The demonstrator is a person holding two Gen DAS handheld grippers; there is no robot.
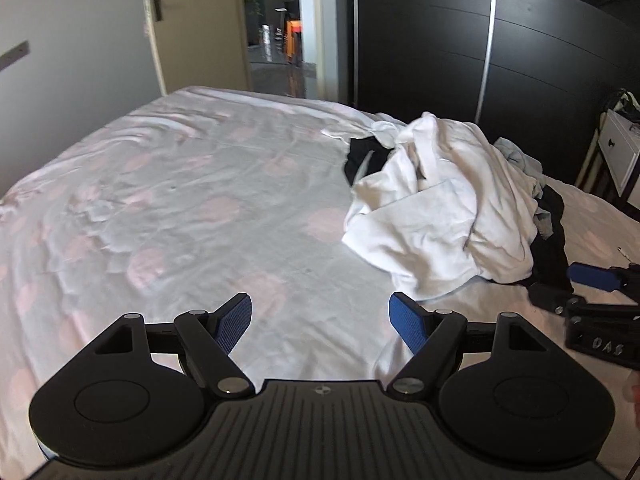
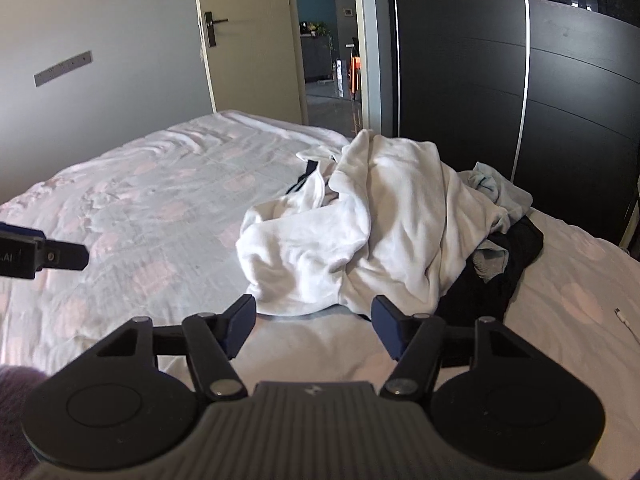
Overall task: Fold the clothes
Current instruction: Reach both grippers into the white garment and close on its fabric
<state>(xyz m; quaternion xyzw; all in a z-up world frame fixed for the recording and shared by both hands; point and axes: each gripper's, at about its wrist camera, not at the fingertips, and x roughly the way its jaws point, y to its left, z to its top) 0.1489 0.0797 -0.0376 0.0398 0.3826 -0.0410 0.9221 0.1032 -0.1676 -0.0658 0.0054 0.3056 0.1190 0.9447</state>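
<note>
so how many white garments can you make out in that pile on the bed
1 for sure: the big white garment on top of the pile. More may be hidden among the dark clothes beneath.

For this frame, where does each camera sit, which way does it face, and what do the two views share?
Left wrist: on the left gripper, jaws open, facing across the bed; the right gripper shows at its right edge.
Right wrist: on the right gripper, jaws open, facing the white garment; the left gripper shows at its left edge.
Shared: bed, clothes pile, open door, dark wardrobe.

Soft daylight, slight blur, fisheye bending.
</note>
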